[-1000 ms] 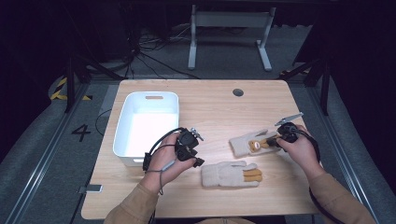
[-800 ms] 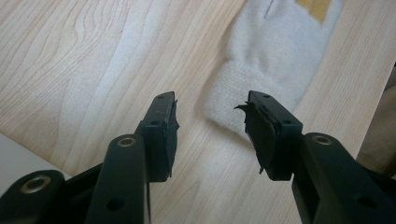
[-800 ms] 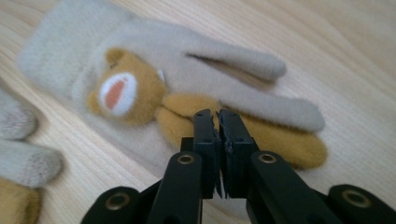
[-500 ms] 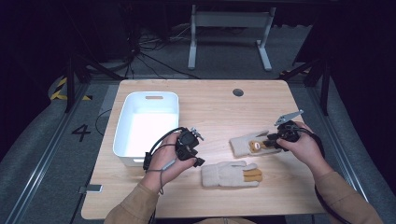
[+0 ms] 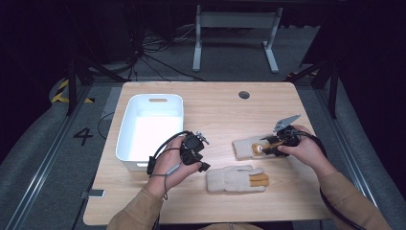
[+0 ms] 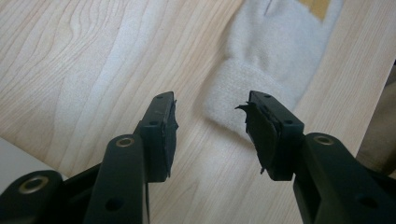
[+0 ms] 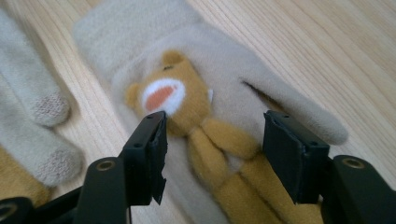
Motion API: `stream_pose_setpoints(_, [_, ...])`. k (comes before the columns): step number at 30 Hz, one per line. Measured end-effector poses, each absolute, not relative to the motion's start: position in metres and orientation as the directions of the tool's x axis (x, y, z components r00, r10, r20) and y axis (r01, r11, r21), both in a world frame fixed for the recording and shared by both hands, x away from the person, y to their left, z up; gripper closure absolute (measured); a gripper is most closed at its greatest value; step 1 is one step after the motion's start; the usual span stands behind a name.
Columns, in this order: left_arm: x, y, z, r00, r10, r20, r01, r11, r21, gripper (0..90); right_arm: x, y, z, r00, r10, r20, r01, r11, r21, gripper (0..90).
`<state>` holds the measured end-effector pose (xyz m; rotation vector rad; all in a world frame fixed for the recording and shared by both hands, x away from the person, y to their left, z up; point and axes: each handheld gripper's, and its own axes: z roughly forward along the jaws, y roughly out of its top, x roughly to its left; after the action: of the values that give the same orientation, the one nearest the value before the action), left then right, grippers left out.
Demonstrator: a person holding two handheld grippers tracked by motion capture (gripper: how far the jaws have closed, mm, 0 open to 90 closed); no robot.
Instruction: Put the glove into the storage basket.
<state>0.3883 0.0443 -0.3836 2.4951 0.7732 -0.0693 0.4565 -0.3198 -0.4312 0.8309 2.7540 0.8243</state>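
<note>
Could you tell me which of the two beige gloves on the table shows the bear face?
The farther glove, under the right tongs, shows the tan bear face. The nearer glove, by the table's front edge, shows only tan finger patches.

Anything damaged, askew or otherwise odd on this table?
One thing: the black rubber pads on the left gripper look torn, with ragged edges at the tips. The two beige fleece gloves, one with a brown bear appliqué and one nearer the person, lie flat, and the white plastic bin sits square.
</note>
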Motion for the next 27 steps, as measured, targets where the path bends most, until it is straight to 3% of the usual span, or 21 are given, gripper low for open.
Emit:
stream_pose_setpoints(4, [0.388,0.044,-0.383,0.838,0.510,-0.194,0.536,-0.702,0.468,53.6,0.460,-0.318,-0.439,-0.845,0.534,0.013,0.455,0.707,0.542,46.5])
stream_pose_setpoints(8, [0.389,0.045,-0.384,0.836,0.512,-0.198,0.540,-0.702,0.465,53.4,0.461,-0.319,-0.438,-0.836,0.549,0.021,0.470,0.695,0.544,69.2])
stream_pose_setpoints(11, [0.389,0.044,-0.384,0.836,0.512,-0.199,0.540,-0.701,0.466,53.3,0.461,-0.318,-0.437,-0.837,0.547,0.009,0.464,0.702,0.540,78.7])
stream_pose_setpoints(18, [0.388,0.046,-0.383,0.833,0.516,-0.199,0.544,-0.695,0.471,53.3,0.456,-0.315,-0.432,-0.845,0.534,-0.015,0.439,0.709,0.552,84.9])
stream_pose_setpoints(27, [0.389,0.046,-0.380,0.835,0.515,-0.193,0.538,-0.693,0.480,53.4,0.444,-0.315,-0.408,-0.850,0.526,-0.035,0.400,0.687,0.607,85.9])
